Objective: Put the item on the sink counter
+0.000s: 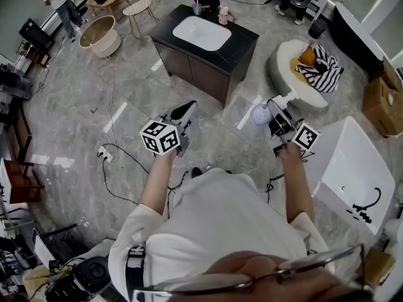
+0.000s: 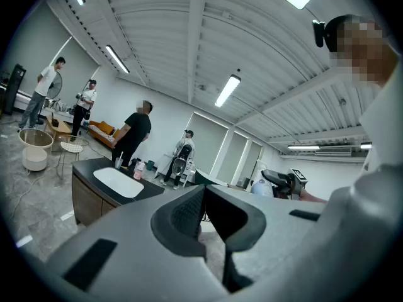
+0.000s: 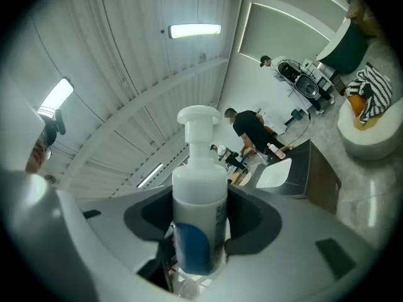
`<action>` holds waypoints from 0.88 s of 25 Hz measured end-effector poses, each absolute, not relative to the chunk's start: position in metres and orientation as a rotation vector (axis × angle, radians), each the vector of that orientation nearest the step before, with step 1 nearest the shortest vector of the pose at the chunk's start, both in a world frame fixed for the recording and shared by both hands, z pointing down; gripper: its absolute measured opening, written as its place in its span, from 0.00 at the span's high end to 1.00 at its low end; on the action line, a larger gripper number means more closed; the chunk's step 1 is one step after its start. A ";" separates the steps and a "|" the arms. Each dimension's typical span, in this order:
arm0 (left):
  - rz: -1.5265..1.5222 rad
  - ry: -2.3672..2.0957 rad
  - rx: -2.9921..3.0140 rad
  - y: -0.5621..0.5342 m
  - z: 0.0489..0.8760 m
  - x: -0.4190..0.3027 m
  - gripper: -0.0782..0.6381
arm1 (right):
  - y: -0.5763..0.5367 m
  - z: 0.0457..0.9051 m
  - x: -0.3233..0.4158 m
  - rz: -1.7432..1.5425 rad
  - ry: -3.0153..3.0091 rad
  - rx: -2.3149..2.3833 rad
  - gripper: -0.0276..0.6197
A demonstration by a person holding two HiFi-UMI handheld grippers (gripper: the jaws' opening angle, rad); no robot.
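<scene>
Nearest, two bare forearms reaching forward over the grey stone floor (image 1: 126,87), one gripper on each, both held about level. At 3 o'clock of the head view, right gripper (image 1: 275,122), jaws part-way wide and pressed on both sides of the one pump bottle (image 3: 199,197): round translucent-white body, blue label patch low on the front, a strip of small print beside it, white pump head (image 3: 198,121) with a short spout. Bottle carried in the air above the floor, lying roughly level, pump head pointing away toward 1 o'clock. At 9 o'clock of the bottle, well apart, left gripper (image 2: 204,194), jaws fully together, nothing between them. Farther off, at 12 o'clock, one sink counter (image 1: 238,46): dark cabinet, black tabletop, one white basin (image 1: 201,33) set in it, well apart from the pump bottle. Two small things at the tabletop's far edge: one cup with a straw (image 1: 197,8), one pink bottle (image 1: 223,14). Just behind, one person in black (image 2: 135,137); three more people standing farther back in the left gripper view. At 4 o'clock, one white bathtub (image 1: 334,156); at 2 o'clock, one round white tub (image 1: 280,61) with a striped cloth (image 1: 324,68) in it.
</scene>
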State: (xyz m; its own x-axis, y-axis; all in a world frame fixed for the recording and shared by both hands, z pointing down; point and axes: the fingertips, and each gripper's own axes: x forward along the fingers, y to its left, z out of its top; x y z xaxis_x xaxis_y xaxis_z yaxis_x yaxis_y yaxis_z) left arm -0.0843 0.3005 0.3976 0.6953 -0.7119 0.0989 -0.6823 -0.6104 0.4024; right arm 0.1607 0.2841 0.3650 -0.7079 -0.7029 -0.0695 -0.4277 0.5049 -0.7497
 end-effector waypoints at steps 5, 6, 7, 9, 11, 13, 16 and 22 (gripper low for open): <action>-0.097 -1.080 2.501 0.300 0.397 -0.082 0.88 | 0.284 0.365 0.161 -1.032 2.388 -0.929 0.58; -0.096 -1.081 2.502 0.300 0.397 -0.082 0.88 | 0.283 0.364 0.161 -1.030 2.390 -0.928 0.58; -0.095 -1.082 2.502 0.300 0.397 -0.082 0.88 | 0.283 0.364 0.161 -1.029 2.391 -0.927 0.58; -0.095 -1.086 2.502 0.301 0.396 -0.081 0.88 | 0.284 0.362 0.162 -1.028 2.391 -0.925 0.58; -0.096 -1.090 2.501 0.301 0.395 -0.078 0.88 | 0.285 0.361 0.165 -1.027 2.393 -0.924 0.58; -0.094 -1.095 2.498 0.302 0.396 -0.074 0.88 | 0.285 0.362 0.169 -1.025 2.399 -0.927 0.58; -0.091 -1.103 2.493 0.301 0.398 -0.070 0.88 | 0.284 0.364 0.176 -1.023 2.406 -0.923 0.58; -0.085 -1.121 2.481 0.306 0.399 -0.059 0.88 | 0.285 0.364 0.191 -1.051 2.369 -0.890 0.58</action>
